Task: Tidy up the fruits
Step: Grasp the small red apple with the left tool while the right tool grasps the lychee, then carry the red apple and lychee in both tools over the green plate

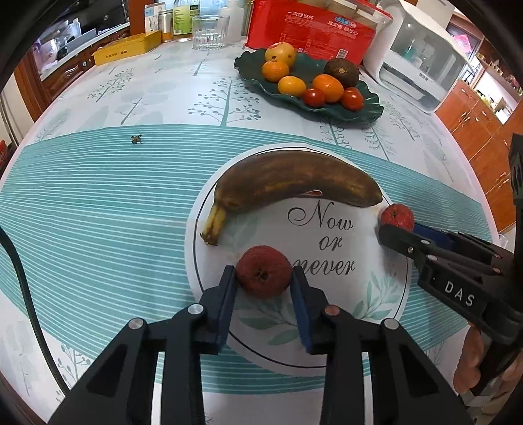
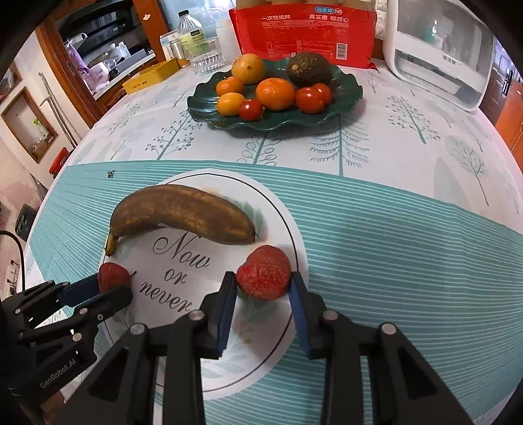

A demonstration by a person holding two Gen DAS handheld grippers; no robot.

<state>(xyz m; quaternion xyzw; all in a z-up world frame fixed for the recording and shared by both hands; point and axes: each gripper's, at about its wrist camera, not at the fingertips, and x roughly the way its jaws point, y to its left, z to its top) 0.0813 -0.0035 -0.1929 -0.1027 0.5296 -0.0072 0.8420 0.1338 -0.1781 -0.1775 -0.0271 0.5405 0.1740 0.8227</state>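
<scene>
A white round plate (image 1: 359, 294) printed "Now or never" holds a brown overripe banana (image 1: 294, 183) and two rough red fruits. My left gripper (image 1: 264, 274) is shut on the near red fruit (image 1: 261, 261), its blue pads pressing both sides. My right gripper (image 1: 397, 229) comes in from the right and grips the other red fruit (image 1: 397, 215) at the plate's right rim. In the right wrist view my right gripper (image 2: 263, 279) clamps that red fruit (image 2: 263, 271), and the left gripper (image 2: 114, 287) holds its fruit (image 2: 111, 274) at the left.
A dark green wavy dish (image 1: 359, 112) farther back holds oranges, tomatoes and an avocado (image 1: 341, 70). Behind it stand a red packet (image 1: 313, 29), a glass (image 1: 209, 31), a yellow box (image 1: 127, 49) and a white appliance (image 1: 421, 55). A small dark speck (image 1: 136, 139) lies on the tablecloth.
</scene>
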